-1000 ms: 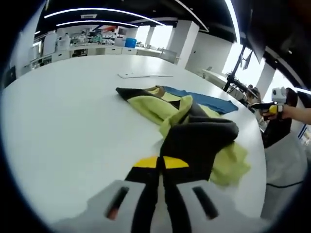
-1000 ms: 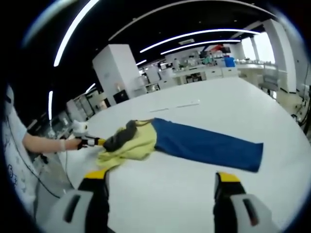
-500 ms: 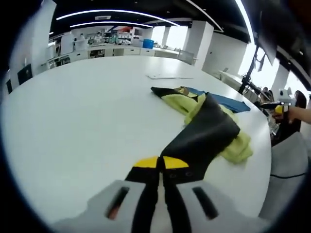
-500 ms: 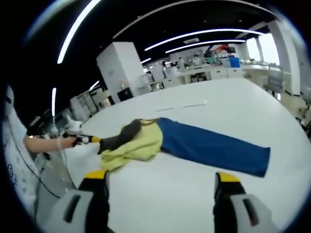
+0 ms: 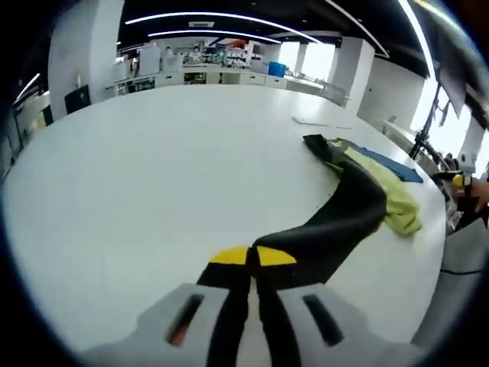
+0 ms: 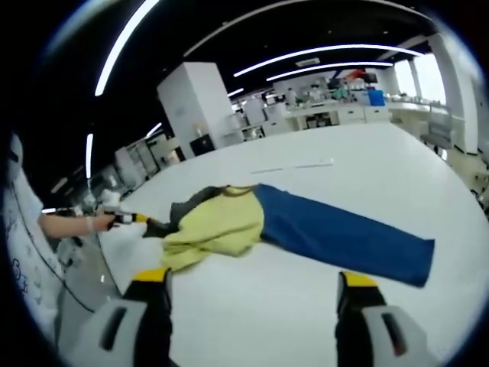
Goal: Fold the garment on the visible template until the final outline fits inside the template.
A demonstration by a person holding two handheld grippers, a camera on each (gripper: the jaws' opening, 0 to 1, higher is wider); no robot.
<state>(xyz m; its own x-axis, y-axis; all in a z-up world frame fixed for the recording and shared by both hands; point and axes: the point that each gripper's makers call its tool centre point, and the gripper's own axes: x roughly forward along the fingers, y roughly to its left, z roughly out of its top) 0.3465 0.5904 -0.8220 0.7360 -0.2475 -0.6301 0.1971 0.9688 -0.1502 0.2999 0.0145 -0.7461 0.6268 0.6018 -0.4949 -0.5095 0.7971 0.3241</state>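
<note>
Sleeve (image 5: pixel 336 222) pinched in left gripper (image 5: pixel 251 260) (black, stretched); right gripper (image 6: pixel 252 287) spread, empty.

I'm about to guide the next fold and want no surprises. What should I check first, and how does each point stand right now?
1. Left hand-held gripper has hold of the garment: ok, shut on the dark sleeve.
2. Sleeve pulled out straight: ok, it runs in a long band from the jaws to the yellow body.
3. Right hand-held gripper free to grasp: ok, open, holding nothing.
4. Blue template in sight: ok, it lies flat on the white table.
5. Garment within the template: not ok, the yellow body lies past its end.
</note>
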